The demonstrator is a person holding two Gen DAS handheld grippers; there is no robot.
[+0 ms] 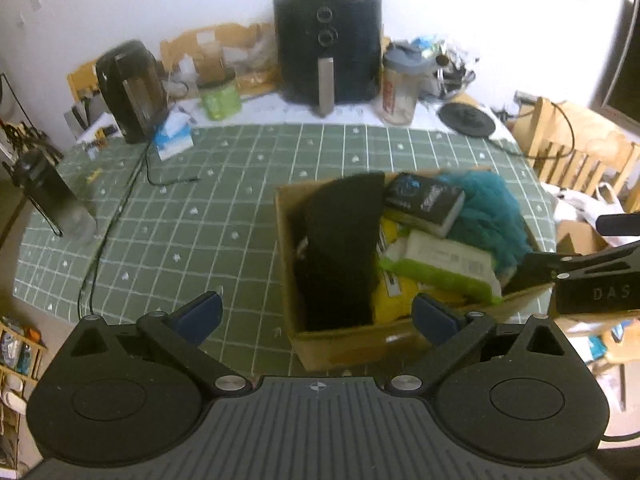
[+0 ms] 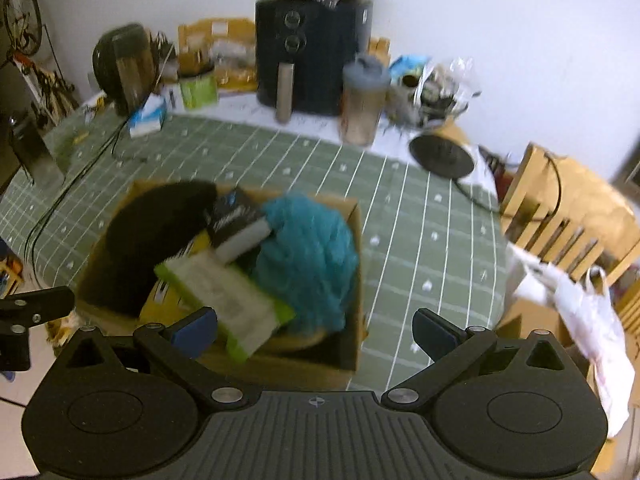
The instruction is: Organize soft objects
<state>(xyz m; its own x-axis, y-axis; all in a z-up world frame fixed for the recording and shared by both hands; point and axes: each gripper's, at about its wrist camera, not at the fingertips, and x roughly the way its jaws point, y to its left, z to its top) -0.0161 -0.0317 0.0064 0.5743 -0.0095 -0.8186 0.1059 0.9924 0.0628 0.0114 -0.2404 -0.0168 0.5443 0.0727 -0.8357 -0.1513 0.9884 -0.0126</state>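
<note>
Left gripper (image 1: 318,316) wide, empty, right gripper (image 2: 314,330) likewise, cardboard box (image 1: 340,344) of soft objects just ahead

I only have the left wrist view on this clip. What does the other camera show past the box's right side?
Observer: Bare green checked tablecloth lies right of the cardboard box, then a white plastic bag hanging off the table edge.
Operator: Is the right tongs holding anything?
Observer: No. The right tongs stand wide open and empty, over the box's near edge.
Operator: Anything under the teal fluffy thing?
Observer: Under the teal fluffy item, a tan rounded edge shows; I cannot tell what it is.
</note>
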